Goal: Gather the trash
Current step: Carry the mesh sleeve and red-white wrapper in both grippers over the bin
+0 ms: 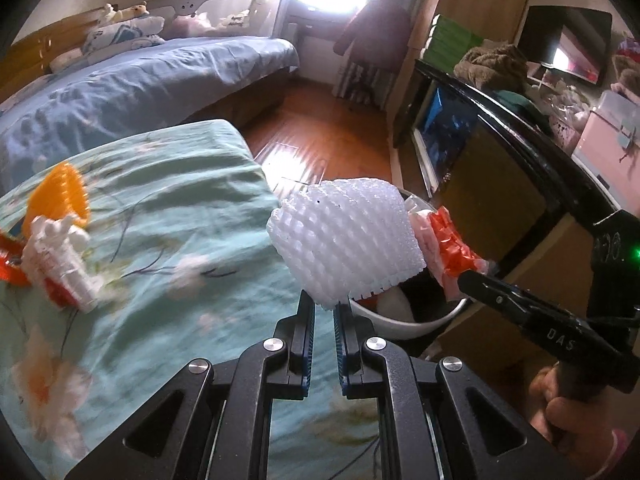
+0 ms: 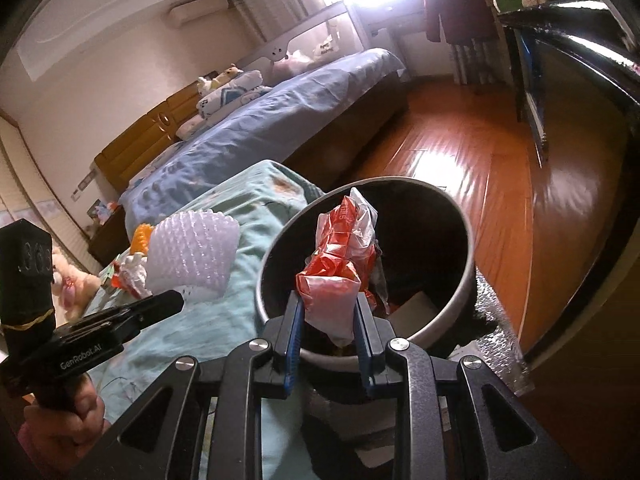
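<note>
Bin (image 2: 460, 216) depths dark — contents unclear

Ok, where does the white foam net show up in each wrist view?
Left wrist: foam net at centre, pinched by its lower edge in the left gripper, in front of the bin.
Right wrist: foam net at left of centre, over the green bedspread.
Shared landmark: the bin, at the bed's edge.

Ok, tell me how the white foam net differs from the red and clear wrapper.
The white foam net is a pale ribbed mesh sleeve; the red and clear wrapper is crumpled printed film. The net hangs beside the bin; the wrapper hangs over its opening. Each is clamped in shut jaws.
</note>
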`<state>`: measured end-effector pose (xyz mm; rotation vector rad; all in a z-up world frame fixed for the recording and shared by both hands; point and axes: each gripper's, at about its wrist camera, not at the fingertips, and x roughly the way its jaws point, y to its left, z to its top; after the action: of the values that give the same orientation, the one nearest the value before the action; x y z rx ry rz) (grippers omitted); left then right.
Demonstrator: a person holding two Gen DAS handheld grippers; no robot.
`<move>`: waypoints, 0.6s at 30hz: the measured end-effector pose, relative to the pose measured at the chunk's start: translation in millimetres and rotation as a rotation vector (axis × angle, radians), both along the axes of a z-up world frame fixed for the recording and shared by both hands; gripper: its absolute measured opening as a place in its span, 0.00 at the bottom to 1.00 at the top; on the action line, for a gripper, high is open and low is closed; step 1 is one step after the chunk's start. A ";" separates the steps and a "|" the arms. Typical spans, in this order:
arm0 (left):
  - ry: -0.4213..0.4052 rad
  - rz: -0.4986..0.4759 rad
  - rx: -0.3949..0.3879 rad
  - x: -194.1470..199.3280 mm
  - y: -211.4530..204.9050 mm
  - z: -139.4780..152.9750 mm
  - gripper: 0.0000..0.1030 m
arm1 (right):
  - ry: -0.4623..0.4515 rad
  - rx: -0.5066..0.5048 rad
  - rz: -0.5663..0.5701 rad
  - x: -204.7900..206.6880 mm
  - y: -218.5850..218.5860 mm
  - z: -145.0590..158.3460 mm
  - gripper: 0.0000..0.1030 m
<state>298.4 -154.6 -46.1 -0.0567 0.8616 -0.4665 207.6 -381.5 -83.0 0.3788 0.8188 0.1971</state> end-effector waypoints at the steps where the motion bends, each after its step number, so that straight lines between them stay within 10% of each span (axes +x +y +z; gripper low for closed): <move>1: 0.000 -0.002 0.002 1.9 -3.0 -0.4 0.08 | 0.002 -0.002 -0.002 1.7 -1.3 -0.3 0.24; 18: 0.031 -0.047 0.033 29.5 -44.8 -13.3 0.08 | 0.041 -0.009 -0.019 27.0 -17.3 -9.5 0.26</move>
<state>327.8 -199.5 -59.4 -0.0138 0.9028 -0.4965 234.6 -398.9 -92.5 0.3832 0.8558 0.1690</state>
